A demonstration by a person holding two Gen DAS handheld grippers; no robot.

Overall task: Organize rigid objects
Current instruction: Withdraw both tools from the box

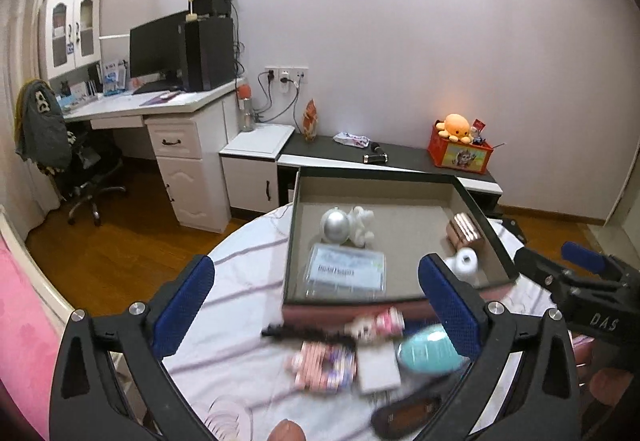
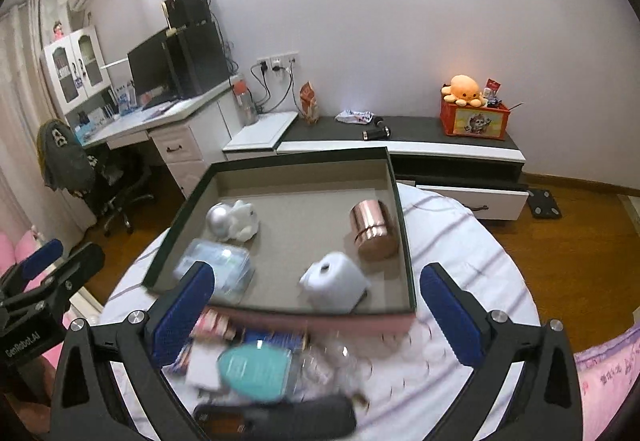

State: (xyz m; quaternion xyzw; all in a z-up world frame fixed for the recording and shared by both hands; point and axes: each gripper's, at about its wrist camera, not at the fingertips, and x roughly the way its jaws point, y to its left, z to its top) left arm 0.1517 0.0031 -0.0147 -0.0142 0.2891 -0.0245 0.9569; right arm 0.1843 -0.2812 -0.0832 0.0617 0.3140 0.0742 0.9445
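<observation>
A dark-rimmed shallow box [image 1: 484,225] [image 2: 404,209] sits on a round table with a striped cloth [image 1: 240,281] [image 2: 472,261]. In it lie a silver ball [image 1: 335,226] [image 2: 219,218], a white figure [image 1: 362,225] [image 2: 245,222], a clear plastic case [image 1: 346,273] [image 2: 216,273], a copper tin [image 1: 464,233] [image 2: 372,229] and a white roll [image 1: 466,263] [image 2: 334,281]. In front of the box lie a teal oval object [image 1: 428,355] [image 2: 256,371], pink packets [image 1: 322,363] and a dark flat item [image 2: 276,417]. My left gripper [image 1: 316,317] is open and empty above the loose items. My right gripper [image 2: 316,315] is open and empty over the box's near edge.
A pink strip [image 2: 320,321] lies along the box's front. Behind the table stand a low dark-topped cabinet [image 1: 400,157] with an orange toy box [image 1: 460,153], a white desk [image 1: 160,105] with a monitor, and an office chair [image 1: 80,169]. Wood floor surrounds the table.
</observation>
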